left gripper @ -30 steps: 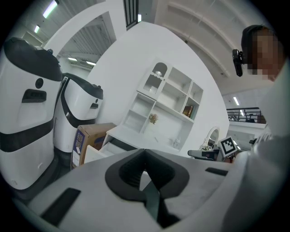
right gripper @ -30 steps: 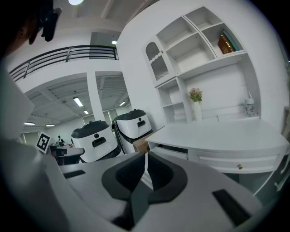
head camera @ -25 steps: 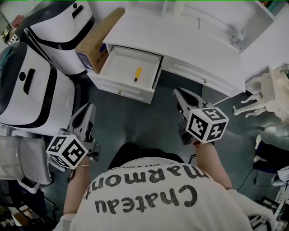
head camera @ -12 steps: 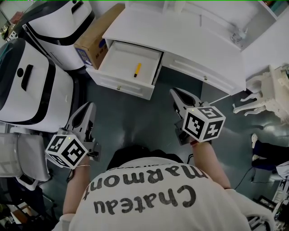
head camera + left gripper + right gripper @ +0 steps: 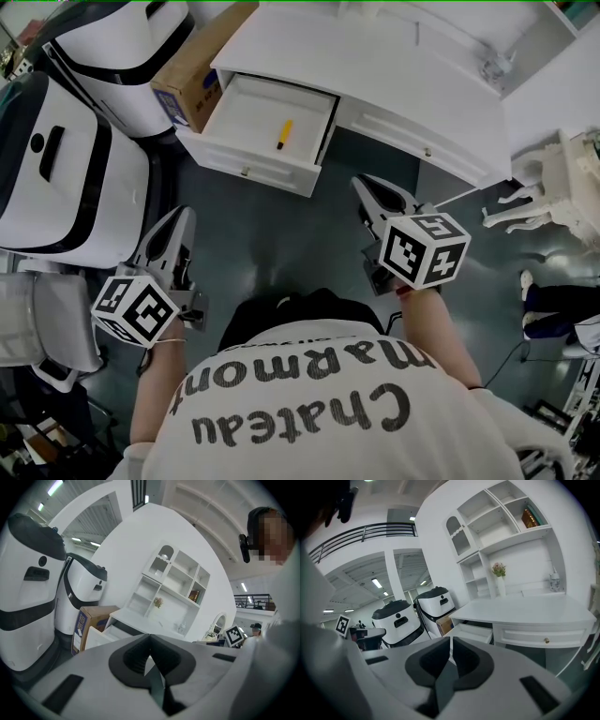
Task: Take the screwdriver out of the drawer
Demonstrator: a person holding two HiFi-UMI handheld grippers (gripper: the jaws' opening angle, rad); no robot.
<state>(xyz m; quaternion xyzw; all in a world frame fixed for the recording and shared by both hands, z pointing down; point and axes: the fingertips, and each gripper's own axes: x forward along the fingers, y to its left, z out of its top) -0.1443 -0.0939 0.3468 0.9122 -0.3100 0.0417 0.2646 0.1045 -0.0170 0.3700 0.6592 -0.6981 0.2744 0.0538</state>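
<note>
I'm holding the right hand-held gripper (image 5: 362, 186) and the left hand-held gripper (image 5: 181, 217) shut and empty, with the yellow-handled screwdriver (image 5: 283, 134) lying front-to-back in the open white drawer (image 5: 246, 167), ahead-left of the nearer right one.

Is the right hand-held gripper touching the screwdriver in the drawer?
Apart. The head view shows the right hand-held gripper over the dark floor, outside the open drawer. The yellow screwdriver lies alone on the drawer bottom, well beyond its tips.

White desk (image 5: 394, 66), shelves (image 5: 497, 522), dark, seemingly glossy floor (image 5: 281, 234)
</note>
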